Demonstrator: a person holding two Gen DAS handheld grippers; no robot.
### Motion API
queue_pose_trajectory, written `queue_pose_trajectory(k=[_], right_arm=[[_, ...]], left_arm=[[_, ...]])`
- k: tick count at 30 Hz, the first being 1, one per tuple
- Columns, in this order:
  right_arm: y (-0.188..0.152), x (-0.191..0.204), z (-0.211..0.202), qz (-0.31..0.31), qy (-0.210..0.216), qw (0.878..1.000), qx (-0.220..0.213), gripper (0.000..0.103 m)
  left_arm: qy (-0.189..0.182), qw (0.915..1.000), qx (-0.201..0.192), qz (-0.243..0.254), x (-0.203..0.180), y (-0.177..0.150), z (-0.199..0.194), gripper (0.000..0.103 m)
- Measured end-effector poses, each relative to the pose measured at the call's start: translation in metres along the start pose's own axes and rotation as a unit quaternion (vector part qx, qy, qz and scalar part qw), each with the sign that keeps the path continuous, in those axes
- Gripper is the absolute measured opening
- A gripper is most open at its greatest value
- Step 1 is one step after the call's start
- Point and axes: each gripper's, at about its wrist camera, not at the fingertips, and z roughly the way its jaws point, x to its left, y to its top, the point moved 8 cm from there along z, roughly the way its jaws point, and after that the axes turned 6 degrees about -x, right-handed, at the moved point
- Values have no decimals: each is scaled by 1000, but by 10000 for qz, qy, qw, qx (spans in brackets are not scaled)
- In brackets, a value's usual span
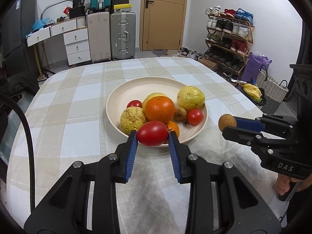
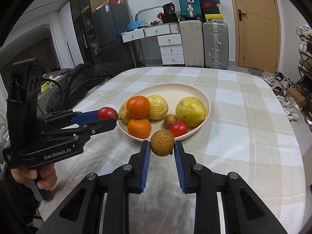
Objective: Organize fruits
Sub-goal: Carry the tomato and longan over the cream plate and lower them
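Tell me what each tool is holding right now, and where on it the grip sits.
Left tool: a smooth red oval tomato, pinched across its two ends. Right tool: a small round brown rough-skinned fruit, clamped on opposite sides.

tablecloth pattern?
Checked: beige, white and pale blue squares on the tablecloth. Clearest in the right wrist view.

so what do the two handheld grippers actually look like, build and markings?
Both are black plastic pistol-grip units with linkage arms, silver pivot pins and ribbed blue pads. The left gripper reads "GenRobot.AI" on its side and trails a black cable. The right gripper reads "DAS". A dark sleeve shows at the left hand.
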Motion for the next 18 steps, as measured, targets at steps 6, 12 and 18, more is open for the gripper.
queue_pose_trajectory(k=[6,12,18], right_arm=[[5,1,5,105,116,9999,-34,26],[17,1,9,162,86,9998,-118,26],[32,0,13,233,75,9995,-208,26]], left_arm=[[137,9999,-97,-14,11,12,1,30],[239,9995,-185,-73,21,22,5,30],[333,9991,-198,-183,35,28,13,30]])
